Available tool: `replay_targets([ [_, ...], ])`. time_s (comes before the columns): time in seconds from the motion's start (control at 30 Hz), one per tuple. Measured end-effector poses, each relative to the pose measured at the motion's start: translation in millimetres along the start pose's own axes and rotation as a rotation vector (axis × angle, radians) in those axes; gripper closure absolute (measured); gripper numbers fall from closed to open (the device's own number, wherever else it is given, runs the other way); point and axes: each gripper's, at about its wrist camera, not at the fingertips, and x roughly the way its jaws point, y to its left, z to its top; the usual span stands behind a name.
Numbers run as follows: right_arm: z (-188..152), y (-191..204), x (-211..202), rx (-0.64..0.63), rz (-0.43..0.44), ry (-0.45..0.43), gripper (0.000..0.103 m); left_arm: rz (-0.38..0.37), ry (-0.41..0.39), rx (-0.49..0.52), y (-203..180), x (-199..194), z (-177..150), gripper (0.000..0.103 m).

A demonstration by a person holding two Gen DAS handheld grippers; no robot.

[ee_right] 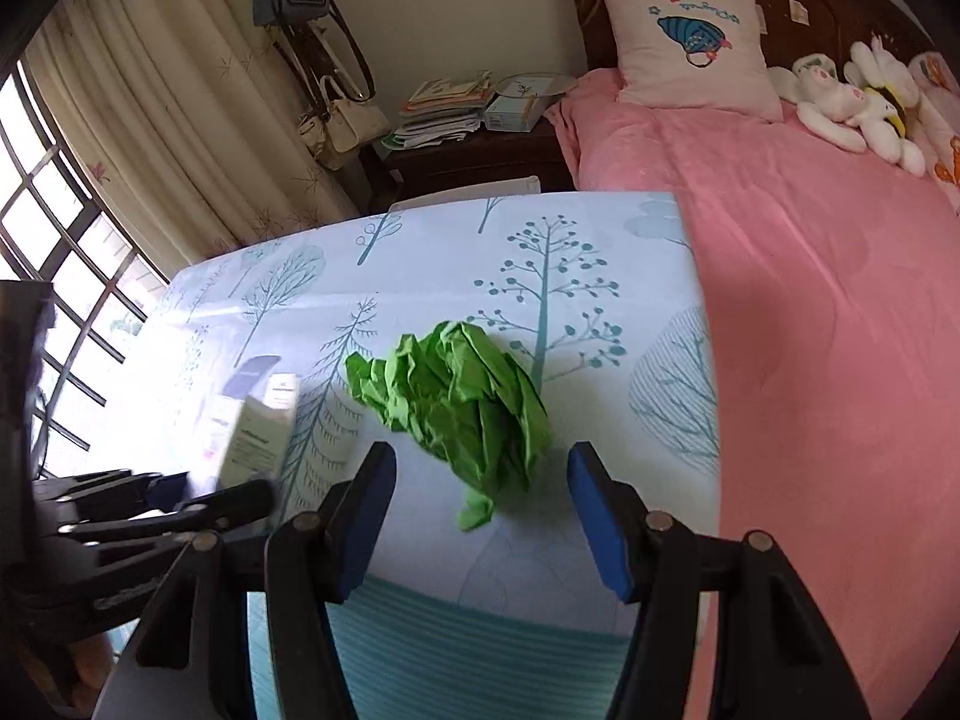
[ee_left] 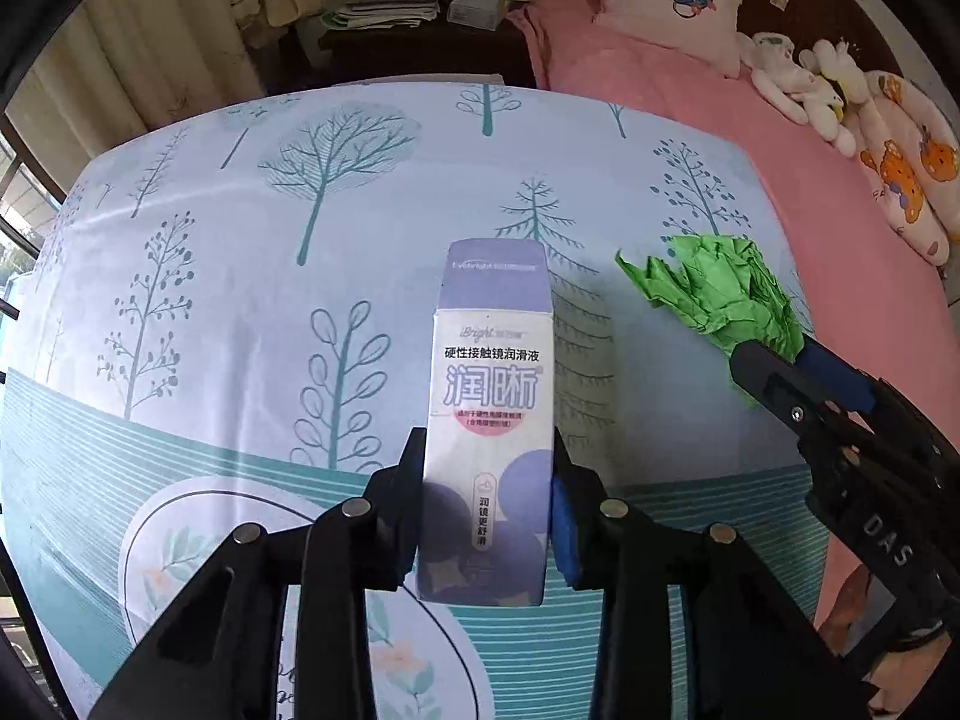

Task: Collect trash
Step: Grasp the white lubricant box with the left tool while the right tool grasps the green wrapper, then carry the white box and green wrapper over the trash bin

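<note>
My left gripper is shut on a white and purple carton with Chinese print, held upright above the tree-print tablecloth. The carton also shows in the right wrist view, with the left gripper at the far left. A crumpled green paper ball lies on the cloth. My right gripper is open, its blue-padded fingers on either side of the ball's near end. In the left wrist view the right gripper sits at the green paper.
A bed with a pink blanket runs along the table's right edge, with a pillow and plush toys. A dark nightstand with stacked papers stands behind the table. Curtains and a barred window are at the left.
</note>
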Motion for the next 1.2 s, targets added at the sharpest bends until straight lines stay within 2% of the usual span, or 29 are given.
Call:
replay_targets([
  [0.2, 11, 13, 19, -0.044, -0.05, 0.007, 0.044, -0.01, -0.047, -0.048, 30, -21, -2, 0.069],
  [0.27, 12, 15, 19, -0.033, -0.028, 0.015, 0.066, -0.003, -0.071, -0.049, 36, -31, -3, 0.069],
  [0.3, 11, 16, 18, -0.023, -0.02, 0.023, 0.074, -0.001, -0.082, -0.051, 39, -35, -3, 0.069],
  [0.5, -2, 40, -18, 0.001, 0.032, -0.012, 0.075, -0.014, -0.146, -0.065, 60, -80, -19, 0.069],
  [0.7, -31, 82, -79, 0.011, 0.06, -0.07, 0.075, -0.058, -0.203, -0.069, 80, -134, -41, 0.069],
  [0.9, -87, 137, -157, 0.077, 0.064, -0.143, 0.075, -0.106, -0.273, -0.018, 113, -205, -97, 0.069],
  [1.2, -200, 239, -276, 0.258, 0.034, -0.288, 0.074, -0.216, -0.348, 0.137, 176, -300, -215, 0.069],
])
